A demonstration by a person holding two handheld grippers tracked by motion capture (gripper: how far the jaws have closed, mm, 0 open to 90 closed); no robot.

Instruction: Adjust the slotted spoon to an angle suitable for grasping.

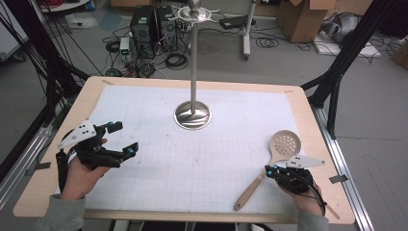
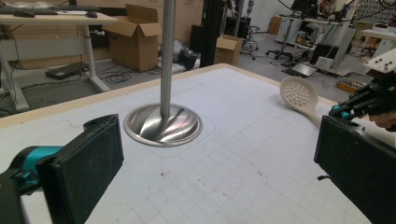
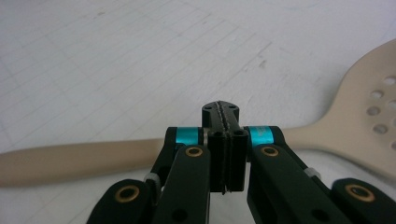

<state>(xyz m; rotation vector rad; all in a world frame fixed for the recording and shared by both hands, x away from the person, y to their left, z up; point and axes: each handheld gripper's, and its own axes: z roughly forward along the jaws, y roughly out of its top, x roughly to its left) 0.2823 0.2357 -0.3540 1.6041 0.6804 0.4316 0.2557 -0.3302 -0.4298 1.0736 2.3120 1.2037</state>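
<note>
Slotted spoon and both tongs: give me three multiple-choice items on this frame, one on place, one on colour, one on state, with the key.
1. Where does the slotted spoon lie?
A. on the table's right side, by the right tongs
B. against the metal stand's base
C. on the floor

2. What colour is the spoon?
A. black
B. pale beige
C. red

3. How do the left tongs stand?
A. shut on the spoon
B. shut on nothing
C. open, holding nothing

Key: 1 A, the high view shows it flat on the mat beside the right hand. 2 B, head and handle are beige in the right gripper view. 3 C, the left gripper view shows its jaws wide apart with bare mat between.
</note>
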